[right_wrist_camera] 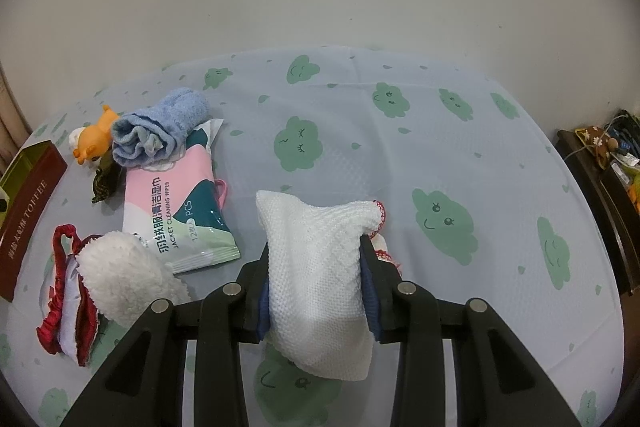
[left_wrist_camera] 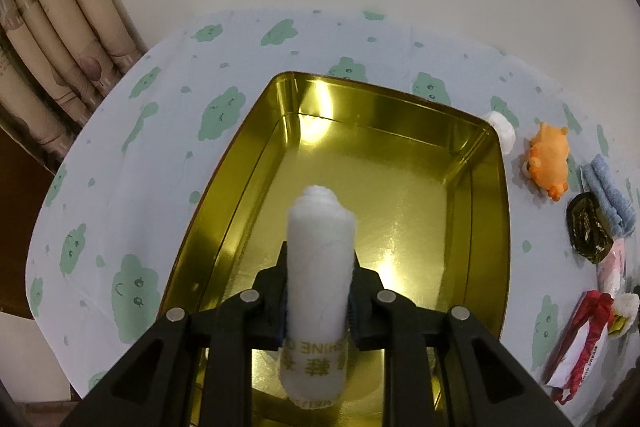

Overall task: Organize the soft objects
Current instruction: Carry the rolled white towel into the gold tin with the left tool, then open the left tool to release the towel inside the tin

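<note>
My left gripper (left_wrist_camera: 319, 269) is shut on a white rolled towel (left_wrist_camera: 320, 267) with a printed paper band, held above the inside of an empty gold tin box (left_wrist_camera: 486, 211). My right gripper (right_wrist_camera: 315, 253) is shut on a white knitted cloth (right_wrist_camera: 316, 267) with a red-trimmed edge, lifted above the cloud-print tablecloth (right_wrist_camera: 440, 155). On the cloth lie a blue rolled towel (right_wrist_camera: 160, 127), an orange plush toy (right_wrist_camera: 96, 139), a pink-and-green wet wipes pack (right_wrist_camera: 176, 203), a white fluffy item (right_wrist_camera: 124, 271) and a red-frilled pouch (right_wrist_camera: 64, 307).
The tin's dark red side marked TOFFEE (right_wrist_camera: 28, 211) stands at the left edge of the right wrist view. A dark wrapped packet (left_wrist_camera: 590, 227) and a small white ball (left_wrist_camera: 502, 127) lie right of the tin. Curtains (left_wrist_camera: 60, 27) hang far left. A dark shelf (right_wrist_camera: 600, 179) stands right.
</note>
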